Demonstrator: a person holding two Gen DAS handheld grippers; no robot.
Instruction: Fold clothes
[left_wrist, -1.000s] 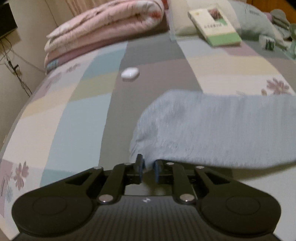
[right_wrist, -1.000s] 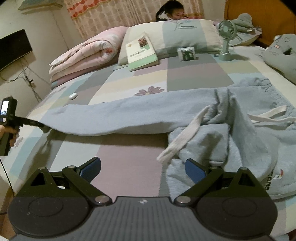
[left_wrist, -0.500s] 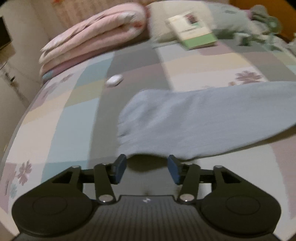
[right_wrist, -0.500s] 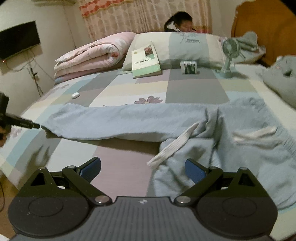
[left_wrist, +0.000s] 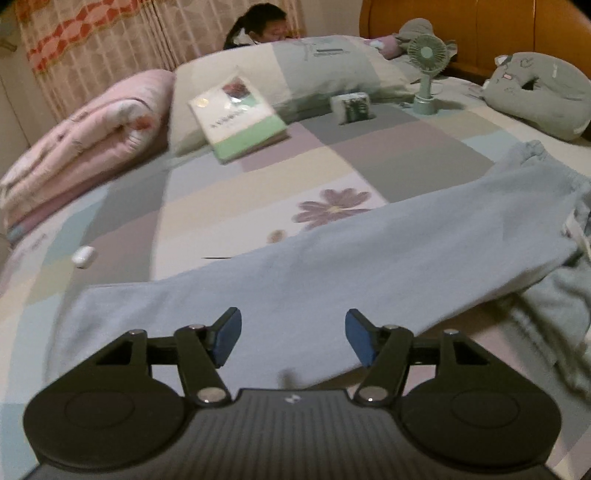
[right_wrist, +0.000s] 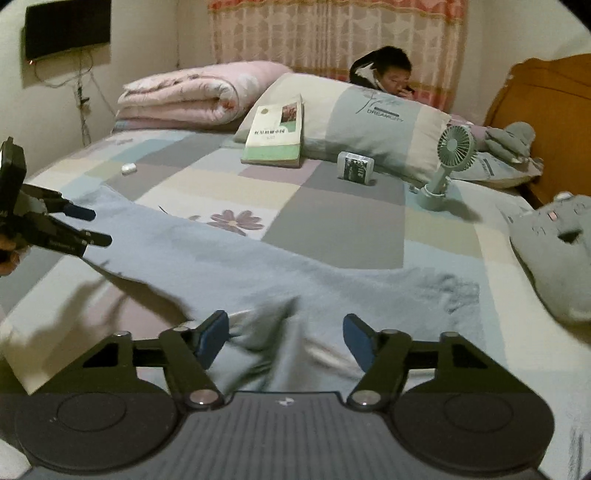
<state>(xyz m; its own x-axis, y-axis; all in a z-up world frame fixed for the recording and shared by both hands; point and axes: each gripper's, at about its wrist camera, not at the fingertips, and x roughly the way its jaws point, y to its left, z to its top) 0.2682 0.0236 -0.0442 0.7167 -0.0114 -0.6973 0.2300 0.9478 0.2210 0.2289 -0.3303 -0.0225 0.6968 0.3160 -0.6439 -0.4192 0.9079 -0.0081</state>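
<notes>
Light-blue sweatpants (left_wrist: 369, 258) lie stretched across the patchwork bedspread (right_wrist: 332, 218), one leg laid out flat, as the left gripper (left_wrist: 293, 341) opens, empty, above it and the right gripper (right_wrist: 284, 338) closes over bunched waist fabric, pads not yet pinching — next, probably a firm grab there.

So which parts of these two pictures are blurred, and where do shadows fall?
Left wrist view: the book and the pink quilt are smeared by motion; the trousers look soft. Right wrist view: the cloth between the right tool pads is blurred; the left tool throws a shadow on the bed beneath it.
</notes>
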